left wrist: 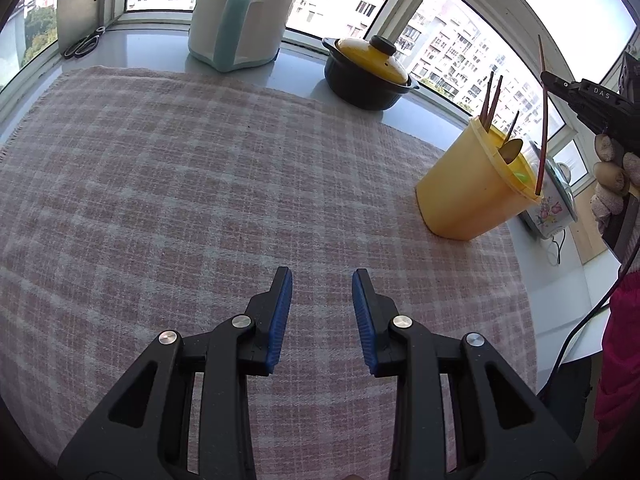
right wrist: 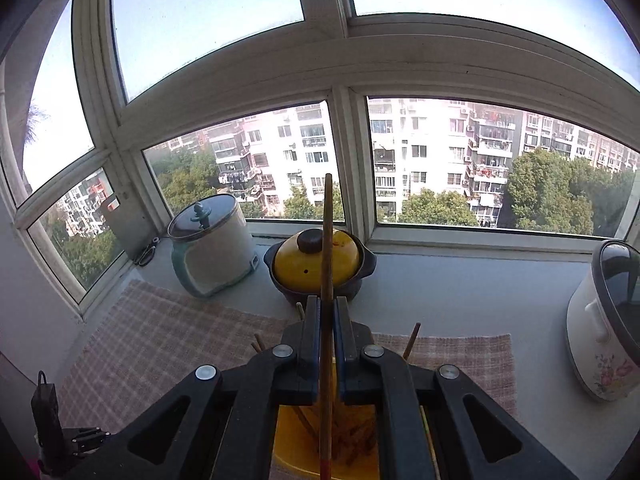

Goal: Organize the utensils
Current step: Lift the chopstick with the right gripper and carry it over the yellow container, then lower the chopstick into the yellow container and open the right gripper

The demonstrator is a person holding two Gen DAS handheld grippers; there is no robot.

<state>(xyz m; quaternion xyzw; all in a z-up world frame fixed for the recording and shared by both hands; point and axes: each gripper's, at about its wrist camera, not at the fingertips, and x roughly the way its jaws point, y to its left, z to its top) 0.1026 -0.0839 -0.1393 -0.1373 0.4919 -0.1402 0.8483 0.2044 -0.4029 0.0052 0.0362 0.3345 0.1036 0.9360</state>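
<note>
A yellow utensil holder (left wrist: 472,184) stands on the checked cloth (left wrist: 200,184) at the right, with several chopsticks (left wrist: 491,100) and a spoon (left wrist: 512,149) in it. My right gripper (left wrist: 550,78) is above the holder and is shut on a reddish chopstick (left wrist: 543,120) whose lower end is inside the holder. In the right wrist view the chopstick (right wrist: 327,240) stands upright between the closed fingers (right wrist: 327,304), with the holder (right wrist: 296,440) below. My left gripper (left wrist: 322,276) is open and empty over the cloth, left of the holder.
A white and teal cooker (left wrist: 240,20), a yellow-lidded black pot (left wrist: 366,72) and scissors (left wrist: 82,46) by a cutting board (left wrist: 76,0) sit along the windowsill. A floral rice cooker (right wrist: 604,328) stands right of the holder. A cable (left wrist: 576,332) hangs at the right.
</note>
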